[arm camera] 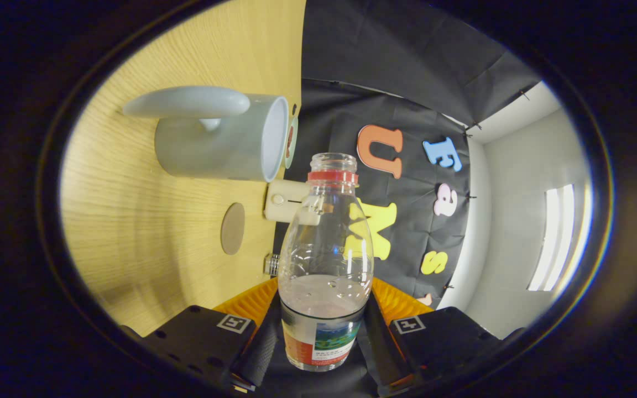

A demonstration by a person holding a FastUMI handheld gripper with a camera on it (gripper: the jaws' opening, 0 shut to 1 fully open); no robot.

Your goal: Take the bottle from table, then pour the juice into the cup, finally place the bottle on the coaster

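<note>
While my tool clamps the bottle low at its label, rolled sideways toward the cup, it seems light, uncapped and part-filled. Thin plastic could buckle, so I'd grip gently.

The bottle is sitting between the fingers of the gripper, both pressing on it, while on the worktop beyond them the cup is standing left of the bottle's neck, the coaster lying nearer.
</note>
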